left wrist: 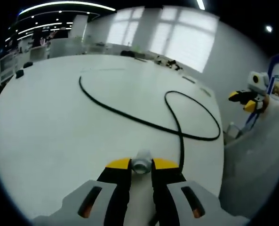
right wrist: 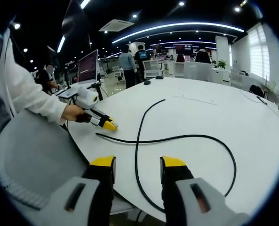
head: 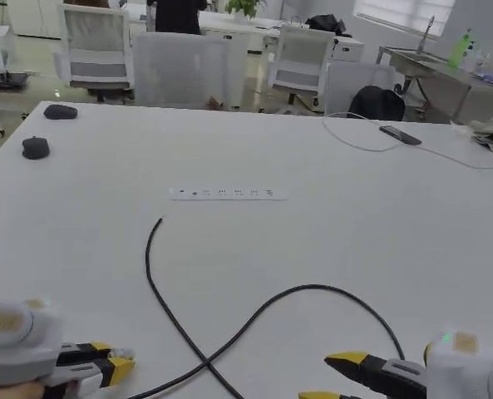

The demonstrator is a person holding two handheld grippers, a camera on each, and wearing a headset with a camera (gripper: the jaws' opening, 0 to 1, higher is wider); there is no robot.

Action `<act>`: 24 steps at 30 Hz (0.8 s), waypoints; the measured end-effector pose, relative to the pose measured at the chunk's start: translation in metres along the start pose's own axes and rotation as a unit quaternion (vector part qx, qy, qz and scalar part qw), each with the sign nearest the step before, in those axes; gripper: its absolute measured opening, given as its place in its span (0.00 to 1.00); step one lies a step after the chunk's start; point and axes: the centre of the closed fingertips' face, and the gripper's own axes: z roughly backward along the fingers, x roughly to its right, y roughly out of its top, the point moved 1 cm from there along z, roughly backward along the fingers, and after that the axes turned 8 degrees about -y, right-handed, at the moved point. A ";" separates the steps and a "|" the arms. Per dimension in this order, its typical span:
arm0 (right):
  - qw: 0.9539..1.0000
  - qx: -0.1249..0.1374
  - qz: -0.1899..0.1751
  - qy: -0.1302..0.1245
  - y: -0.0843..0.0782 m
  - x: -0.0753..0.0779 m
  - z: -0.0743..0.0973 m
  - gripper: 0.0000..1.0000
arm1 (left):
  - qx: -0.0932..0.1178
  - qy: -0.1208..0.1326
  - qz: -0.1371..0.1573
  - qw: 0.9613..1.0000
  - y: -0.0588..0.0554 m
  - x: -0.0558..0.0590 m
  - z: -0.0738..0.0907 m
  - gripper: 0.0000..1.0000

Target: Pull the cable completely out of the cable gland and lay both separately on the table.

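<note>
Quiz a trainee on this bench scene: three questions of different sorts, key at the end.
1. True or false: the cable lies on the table and crosses over itself.
2. What sits between the left gripper's jaws? A) cable gland B) pen C) screwdriver
3. Fill in: the right gripper's jaws stand ____, holding nothing.
Key: 1 true; 2 A; 3 open.

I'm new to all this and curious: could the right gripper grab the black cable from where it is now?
Probably yes. The right gripper is open, and the cable lies on the bare table just ahead of its jaws, with nothing between.
</note>
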 end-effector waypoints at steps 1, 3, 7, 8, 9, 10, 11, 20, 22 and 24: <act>1.000 -0.001 -0.001 0.001 -0.001 -0.001 0.001 0.38 | 0.000 0.003 0.001 1.000 -0.002 -0.004 0.000 0.17; 1.000 -0.004 -0.001 0.001 -0.004 -0.002 0.002 0.38 | -0.001 0.003 0.005 1.000 -0.004 -0.004 0.000 0.17; 0.999 0.022 -0.026 0.007 0.005 -0.003 0.007 0.39 | 0.011 0.002 0.016 1.000 -0.003 -0.004 0.002 0.18; 0.999 0.024 -0.028 0.007 0.006 -0.003 0.008 0.38 | 0.012 0.003 0.017 1.000 -0.003 -0.004 0.003 0.18; 0.999 0.027 -0.031 0.005 0.007 -0.002 0.008 0.38 | 0.012 0.006 0.018 1.000 -0.002 -0.004 0.003 0.19; 0.999 0.028 -0.031 0.005 0.008 -0.001 0.008 0.39 | 0.011 0.007 0.018 1.000 -0.002 -0.004 0.003 0.21; 0.999 0.029 -0.032 0.005 0.009 -0.001 0.007 0.39 | 0.011 0.008 0.017 1.000 -0.002 -0.005 0.005 0.23; 0.999 0.005 -0.034 0.015 0.009 -0.002 0.002 0.45 | 0.035 -0.006 0.018 0.999 0.025 0.005 0.042 0.40; 0.999 -0.003 -0.041 0.014 0.008 -0.001 0.002 0.48 | 0.033 -0.006 0.015 0.999 0.030 0.006 0.057 0.43; 0.999 -0.011 -0.047 0.015 0.007 -0.002 0.002 0.50 | 0.045 -0.002 0.012 0.999 0.041 0.009 0.079 0.46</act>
